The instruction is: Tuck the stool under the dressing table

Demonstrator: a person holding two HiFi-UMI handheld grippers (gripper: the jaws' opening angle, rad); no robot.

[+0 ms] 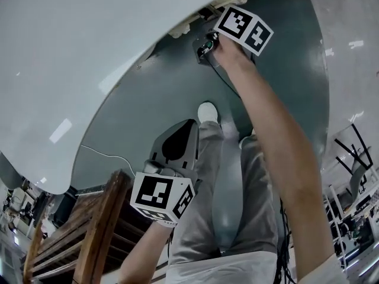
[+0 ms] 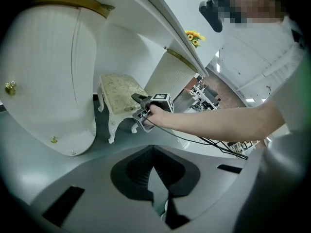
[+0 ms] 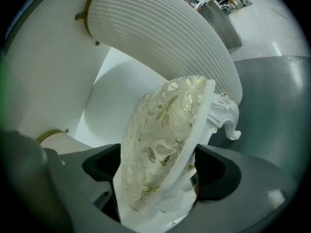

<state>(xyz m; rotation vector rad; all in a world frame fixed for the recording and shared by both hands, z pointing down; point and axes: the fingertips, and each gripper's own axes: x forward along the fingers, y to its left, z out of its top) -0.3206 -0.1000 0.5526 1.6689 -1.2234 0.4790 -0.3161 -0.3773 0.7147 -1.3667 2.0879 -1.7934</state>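
Observation:
The white stool with a cream and gold floral cushion stands in the knee gap of the white dressing table, between its two pedestals. My right gripper reaches to the stool's near edge. In the right gripper view the cushioned seat fills the space between the jaws, and the right gripper is shut on the seat rim. The head view shows the right gripper at the tabletop's edge, with the stool mostly hidden beneath. My left gripper hangs back, shut and holding nothing, low beside my leg.
A wooden slatted piece of furniture stands at my lower left. Yellow flowers sit on the tabletop. A cable trails from the right gripper. My legs and a white shoe are on the grey-green floor. Metal racks stand at the right.

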